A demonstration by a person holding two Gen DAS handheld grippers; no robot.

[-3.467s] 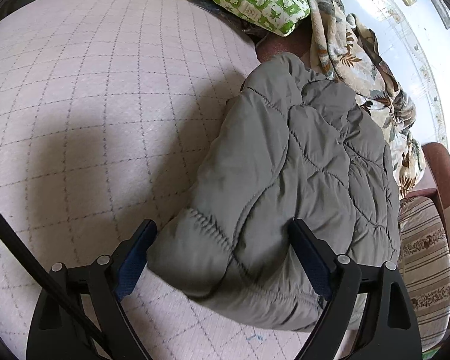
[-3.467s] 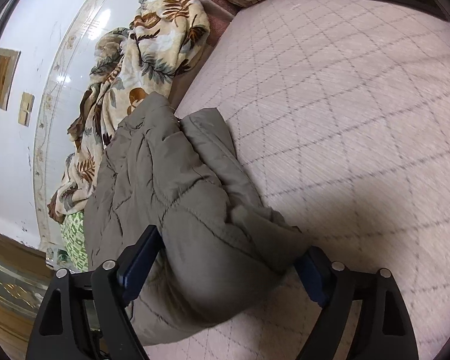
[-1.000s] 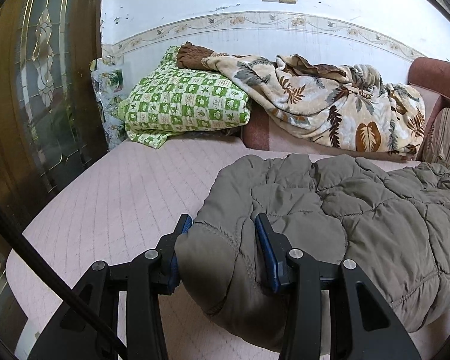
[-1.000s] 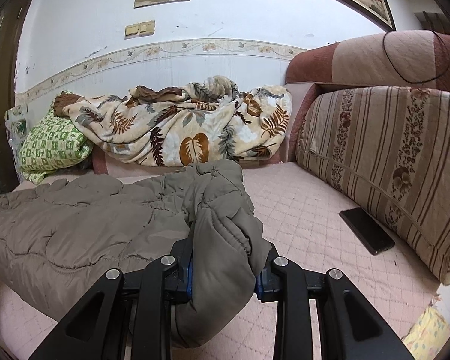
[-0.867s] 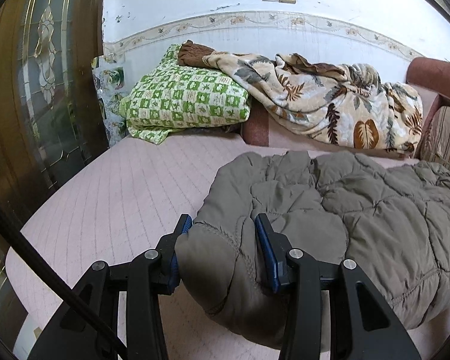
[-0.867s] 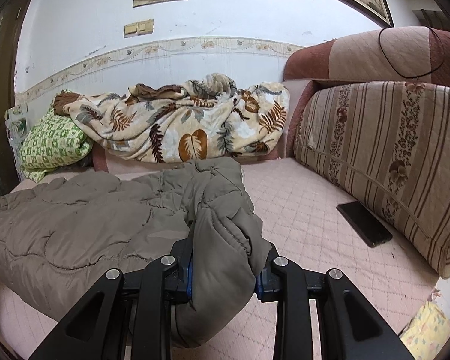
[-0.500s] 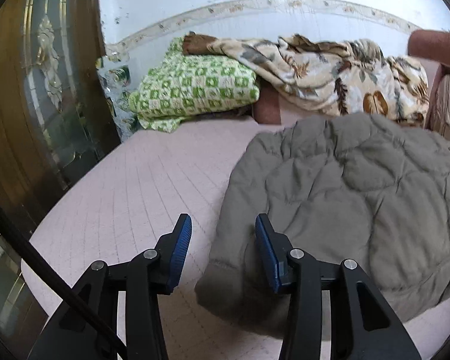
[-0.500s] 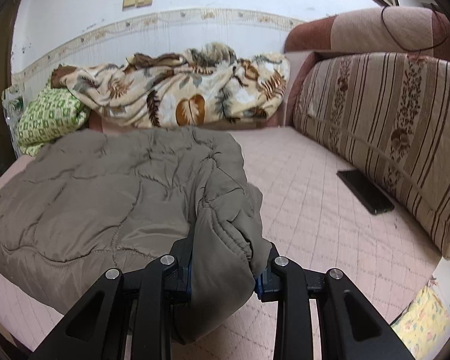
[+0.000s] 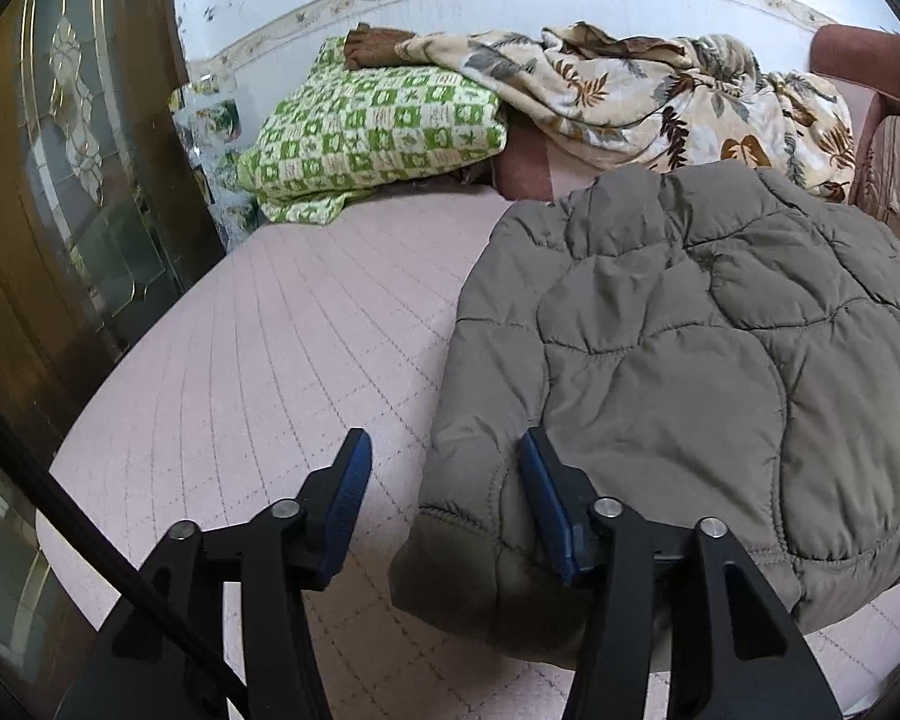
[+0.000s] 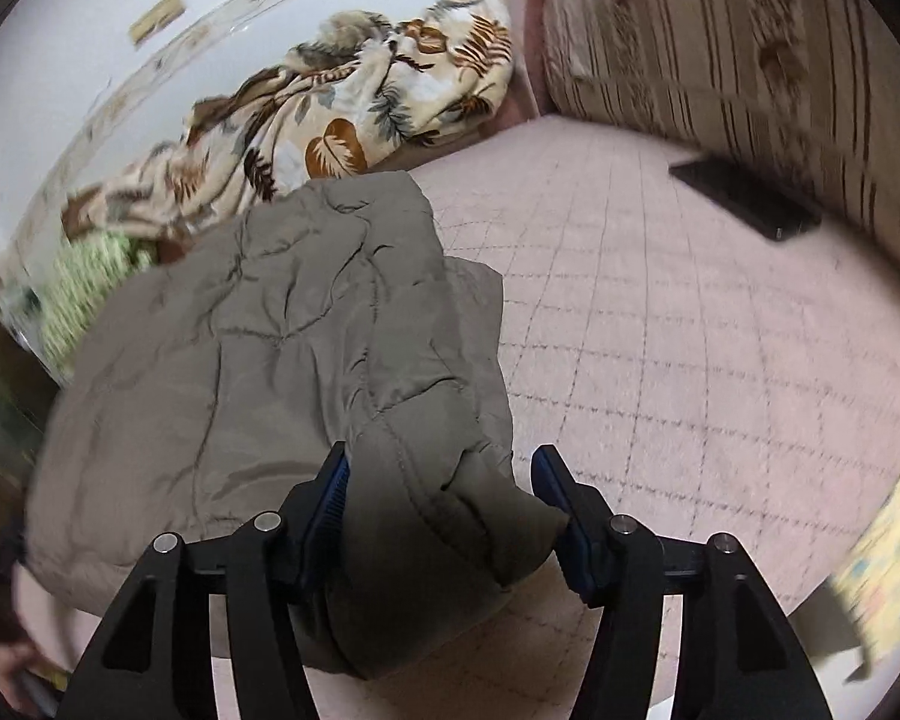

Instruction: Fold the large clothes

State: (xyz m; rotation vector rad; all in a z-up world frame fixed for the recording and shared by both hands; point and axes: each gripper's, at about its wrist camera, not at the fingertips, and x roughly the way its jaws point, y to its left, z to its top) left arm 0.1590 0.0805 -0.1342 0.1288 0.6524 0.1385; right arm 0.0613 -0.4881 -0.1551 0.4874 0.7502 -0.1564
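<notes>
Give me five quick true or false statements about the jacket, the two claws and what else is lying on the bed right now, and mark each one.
1. The olive-grey quilted jacket lies on the pink quilted bed cover. True.
2. The left claw is clamped on the jacket. False: its jaws stand apart, and the jacket's edge lies loose between them.
3. The right claw is open, with a fold of the jacket between its jaws. True.
4. The green checked pillow sits on top of the jacket. False: it lies apart, near the wall.
5. A flat black phone-like slab rests beside the striped cushion. True.
</notes>
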